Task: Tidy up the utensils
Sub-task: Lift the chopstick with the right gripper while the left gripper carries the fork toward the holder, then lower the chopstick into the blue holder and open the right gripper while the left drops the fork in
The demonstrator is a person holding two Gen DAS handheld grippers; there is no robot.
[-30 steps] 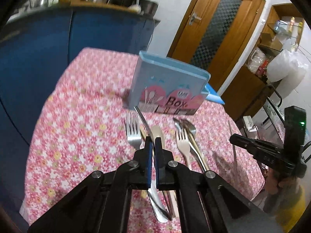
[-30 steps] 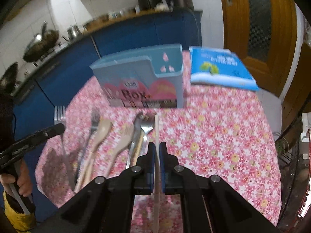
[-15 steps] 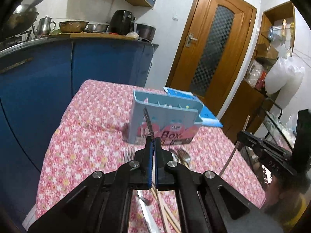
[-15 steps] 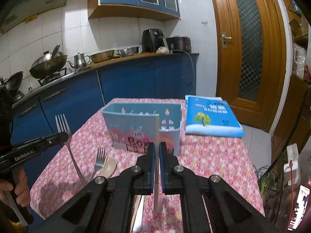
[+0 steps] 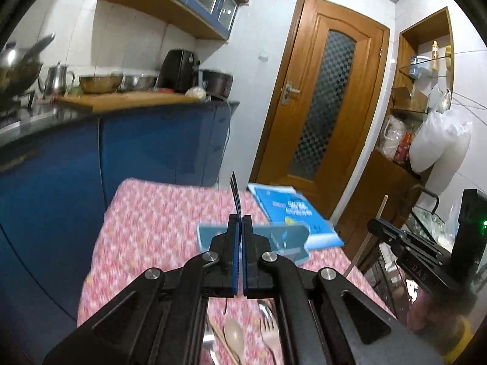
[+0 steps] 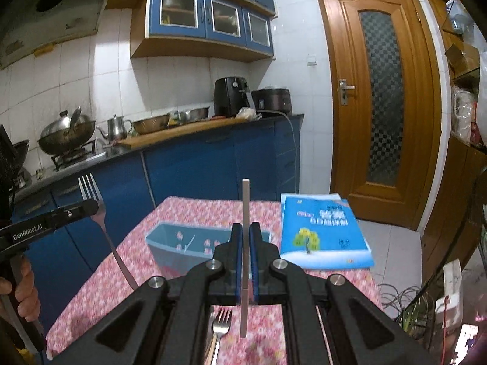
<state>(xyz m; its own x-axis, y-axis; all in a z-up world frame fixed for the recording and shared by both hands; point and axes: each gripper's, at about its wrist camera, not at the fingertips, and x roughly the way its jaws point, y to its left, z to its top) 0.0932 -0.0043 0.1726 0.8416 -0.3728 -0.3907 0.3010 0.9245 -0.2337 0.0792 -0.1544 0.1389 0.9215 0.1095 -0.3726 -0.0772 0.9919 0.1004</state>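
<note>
Left gripper: fingers pinching a metal fork, tines up, handle slanting down; held in the air left of the blue utensil box.
Right gripper: fingers clamped on a flat wooden stick, held upright above the near side of the box.
Blue utensil box: upright on the floral tabletop, open top showing.
Blue book: flat, just right of the box.
Loose utensils: another fork and a pale spoon lie on the tabletop nearer than the box.

Blue box top open; book beside.
</note>
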